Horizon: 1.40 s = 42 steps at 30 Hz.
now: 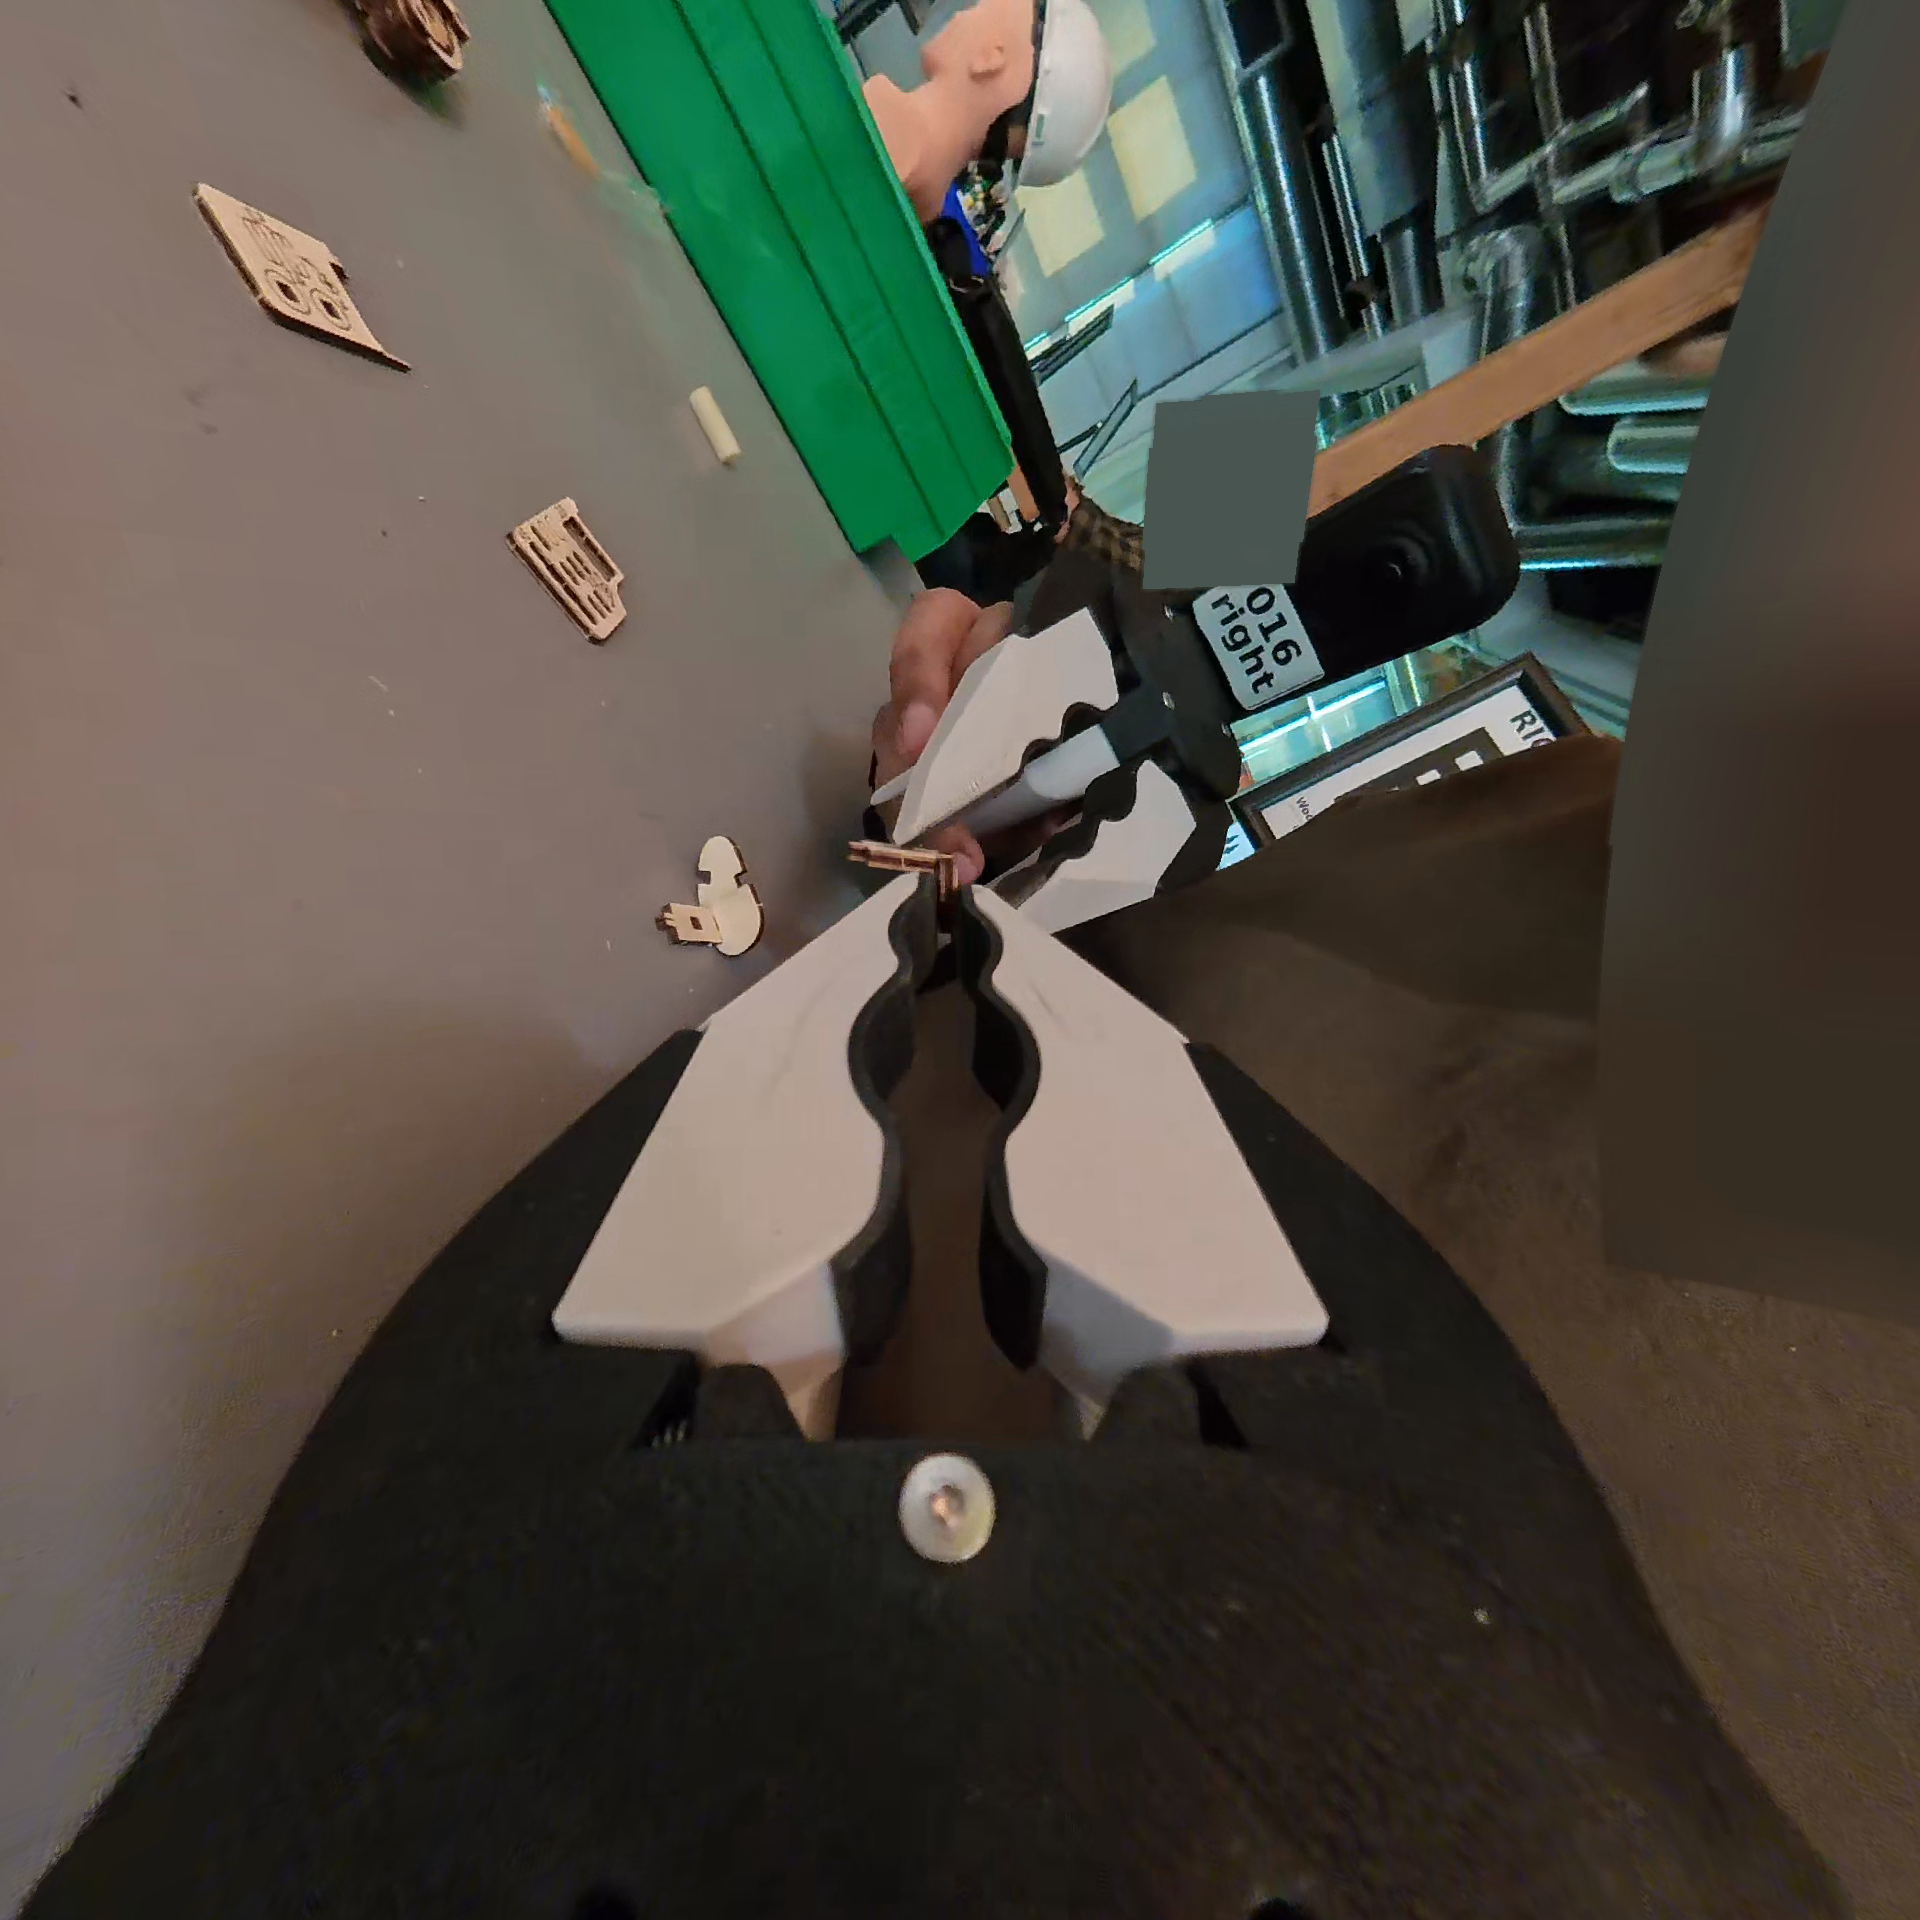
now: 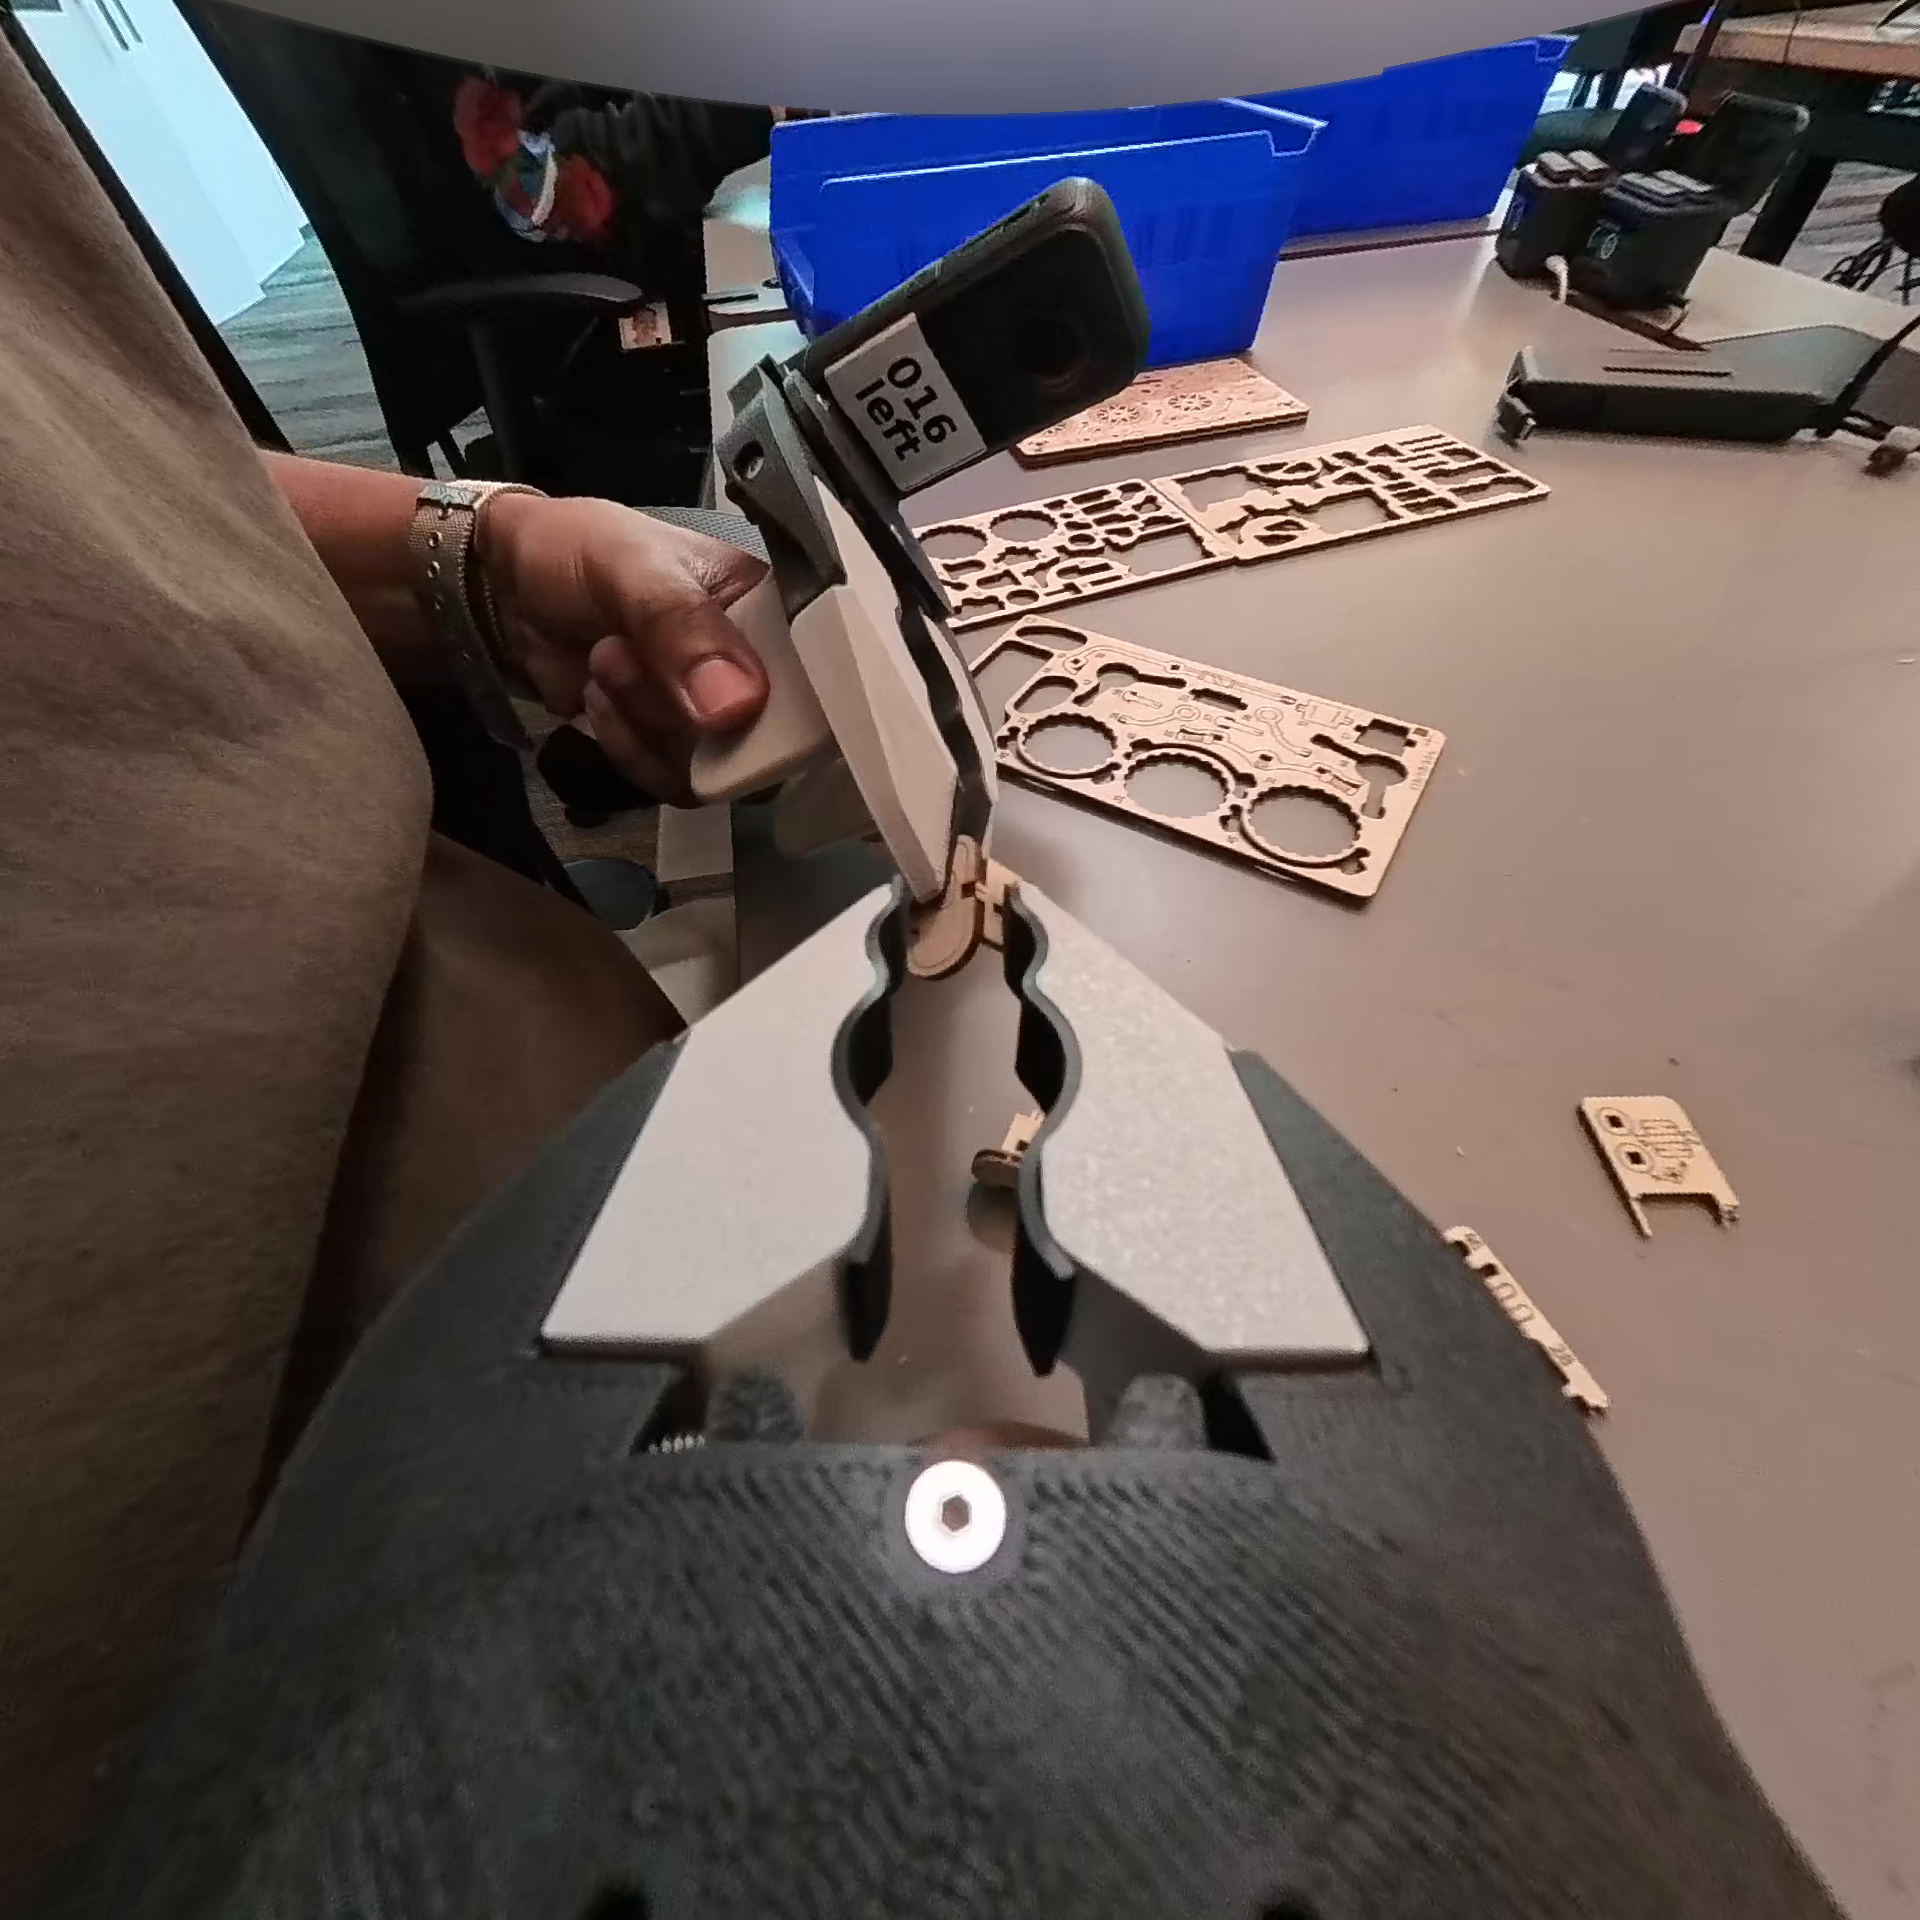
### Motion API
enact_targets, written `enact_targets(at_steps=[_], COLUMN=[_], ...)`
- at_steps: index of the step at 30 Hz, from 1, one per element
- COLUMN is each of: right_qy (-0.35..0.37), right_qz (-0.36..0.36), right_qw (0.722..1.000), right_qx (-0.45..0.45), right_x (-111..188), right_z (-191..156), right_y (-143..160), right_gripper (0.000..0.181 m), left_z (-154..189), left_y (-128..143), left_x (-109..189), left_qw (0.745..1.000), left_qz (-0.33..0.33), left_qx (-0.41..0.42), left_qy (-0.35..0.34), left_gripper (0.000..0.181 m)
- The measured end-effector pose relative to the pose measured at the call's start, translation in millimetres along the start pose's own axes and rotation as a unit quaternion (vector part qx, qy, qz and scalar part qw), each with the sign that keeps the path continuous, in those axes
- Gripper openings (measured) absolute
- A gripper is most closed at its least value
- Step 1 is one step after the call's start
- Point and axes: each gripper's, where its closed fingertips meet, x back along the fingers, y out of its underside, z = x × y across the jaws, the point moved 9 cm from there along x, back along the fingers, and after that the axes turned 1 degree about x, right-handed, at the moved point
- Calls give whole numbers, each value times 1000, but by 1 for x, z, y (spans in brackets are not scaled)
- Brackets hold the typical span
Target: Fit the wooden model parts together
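A small wooden assembly is held in the air between both grippers. In the right wrist view it is a rounded flat wooden part [image 2: 943,935] with a small tab at its upper right. My right gripper [image 2: 951,930] is shut on this part at its fingertips. My left gripper [image 2: 961,857] comes down from above and pinches the part's top edge. In the left wrist view my left gripper [image 1: 945,899] is shut on the thin wooden piece [image 1: 902,859], which sticks out to the left. The right gripper [image 1: 940,836] meets it from beyond.
Punched-out wooden sheets [image 2: 1216,748] lie on the grey table [image 2: 1558,935], with loose parts [image 2: 1657,1158] and a strip [image 2: 1527,1314] to the right. More loose parts [image 1: 722,899] [image 1: 571,566] lie on the table. Blue bins [image 2: 1039,208] and a green bin [image 1: 810,260] stand behind. My two grippers' fingertips are within a few centimetres of each other.
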Motion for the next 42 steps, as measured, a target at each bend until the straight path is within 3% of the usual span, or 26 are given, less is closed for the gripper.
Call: enact_targets(at_steps=[11,42], right_qy=[9,18], right_qz=[-9,-15], right_qw=[1000,1000], right_qx=[10,12], right_x=[1,0], right_z=[1,1], right_y=[-1,2], right_gripper=[12,8], left_z=[-7,-9], left_y=[2,2], left_x=[-2,2], left_qw=[997,997], left_qz=[23,30], left_qx=[72,74], left_qy=[30,14], left_gripper=[0,3])
